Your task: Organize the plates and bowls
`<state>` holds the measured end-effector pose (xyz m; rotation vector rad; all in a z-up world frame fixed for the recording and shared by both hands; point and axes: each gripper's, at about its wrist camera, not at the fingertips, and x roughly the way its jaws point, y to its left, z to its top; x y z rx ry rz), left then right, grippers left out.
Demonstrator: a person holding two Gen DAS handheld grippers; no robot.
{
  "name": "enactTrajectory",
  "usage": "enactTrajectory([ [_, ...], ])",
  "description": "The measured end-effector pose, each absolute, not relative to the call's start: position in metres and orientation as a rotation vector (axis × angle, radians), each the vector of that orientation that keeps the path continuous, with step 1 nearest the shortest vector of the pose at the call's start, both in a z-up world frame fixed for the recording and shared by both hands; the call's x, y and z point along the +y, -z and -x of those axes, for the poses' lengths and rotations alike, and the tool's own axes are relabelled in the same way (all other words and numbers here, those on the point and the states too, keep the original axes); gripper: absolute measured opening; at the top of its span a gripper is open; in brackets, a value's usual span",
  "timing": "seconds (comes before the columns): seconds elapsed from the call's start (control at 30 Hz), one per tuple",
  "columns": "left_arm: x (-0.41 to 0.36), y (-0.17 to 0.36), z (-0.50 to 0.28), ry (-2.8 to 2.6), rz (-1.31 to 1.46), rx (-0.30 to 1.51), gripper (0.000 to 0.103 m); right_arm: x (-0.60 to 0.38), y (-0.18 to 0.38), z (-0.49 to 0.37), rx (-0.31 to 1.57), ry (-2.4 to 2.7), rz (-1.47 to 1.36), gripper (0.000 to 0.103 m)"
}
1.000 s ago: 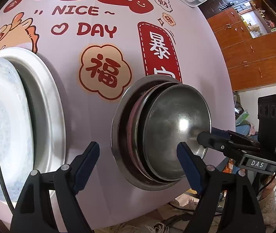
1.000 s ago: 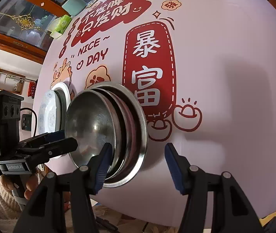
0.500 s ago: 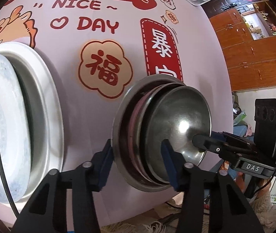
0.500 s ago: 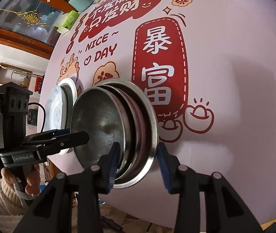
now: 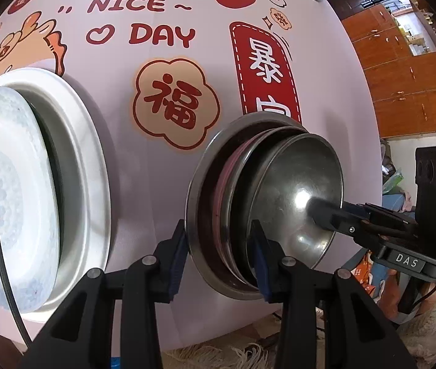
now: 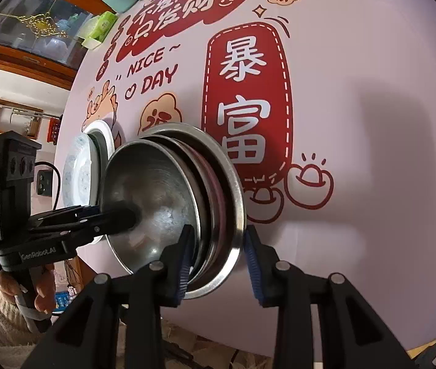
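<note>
Here the metal stack (image 5: 248,215) sits on the printed tablecloth (image 5: 162,160), right of the white plates (image 5: 33,190). Left gripper (image 5: 219,258) and right gripper (image 6: 218,261) each pinch opposite rims, stack directly between them; lift looks two-handed.

Bright, even daylight throughout, with nothing blown out. Strong fisheye bulge in both views, bending the pink tablecloth (image 5: 162,98) into a dome and rimming each frame with black corners. Small white glare spots deep in the steel bowl (image 5: 297,203), duller streaky reflections on the same bowl in the right wrist view. Soft-edged grey shadow across the cloth at far right in the right wrist view. Sharp focus on the printed lettering; slight softness on the right gripper tip (image 5: 319,212) against the bowl and on cabinets at the edges.
</note>
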<state>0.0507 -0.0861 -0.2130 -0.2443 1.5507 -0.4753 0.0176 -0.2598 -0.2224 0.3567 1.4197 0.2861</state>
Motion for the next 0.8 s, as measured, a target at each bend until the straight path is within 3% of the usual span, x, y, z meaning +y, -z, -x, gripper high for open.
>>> enactTrajectory([
  [0.8,-0.065,0.159,-0.034,0.382,0.304,1.429,0.037,-0.236,0.181,-0.022,1.417,-0.351,-0.259,0.032],
])
